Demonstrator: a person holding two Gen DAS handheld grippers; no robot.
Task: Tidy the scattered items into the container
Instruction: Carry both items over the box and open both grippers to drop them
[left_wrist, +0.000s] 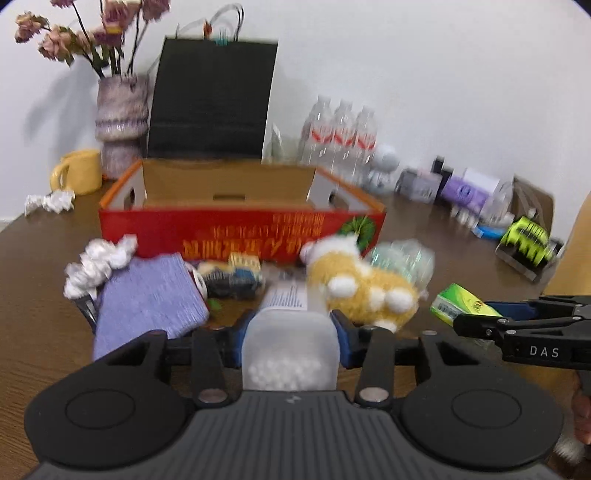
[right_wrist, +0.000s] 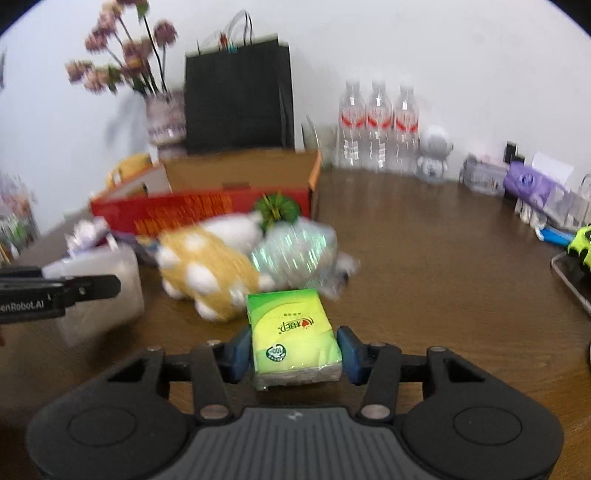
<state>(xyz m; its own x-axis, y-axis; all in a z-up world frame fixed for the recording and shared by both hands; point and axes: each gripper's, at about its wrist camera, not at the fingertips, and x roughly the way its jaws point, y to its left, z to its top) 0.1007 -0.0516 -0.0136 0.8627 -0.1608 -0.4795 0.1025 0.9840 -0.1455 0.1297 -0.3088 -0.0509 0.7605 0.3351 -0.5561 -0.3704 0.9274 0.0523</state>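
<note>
My left gripper (left_wrist: 290, 325) is shut on a translucent plastic box (left_wrist: 290, 354) with small white balls inside, its blue pads against both sides. In the right wrist view, a green tissue pack (right_wrist: 291, 332) sits between the blue pads of my right gripper (right_wrist: 293, 341), which is shut on it. The open red cardboard box (left_wrist: 240, 229) stands behind a heap on the table: a yellow and white plush toy (left_wrist: 362, 291), a purple cloth (left_wrist: 147, 299), crumpled white paper (left_wrist: 96, 262) and a crinkled clear plastic item (left_wrist: 402, 258).
Behind the red box stand a black paper bag (left_wrist: 214, 99), a vase of dried flowers (left_wrist: 120, 110), a yellow mug (left_wrist: 79, 171) and three water bottles (left_wrist: 340, 136). A green toy car (left_wrist: 526, 240) on a tray sits at the right.
</note>
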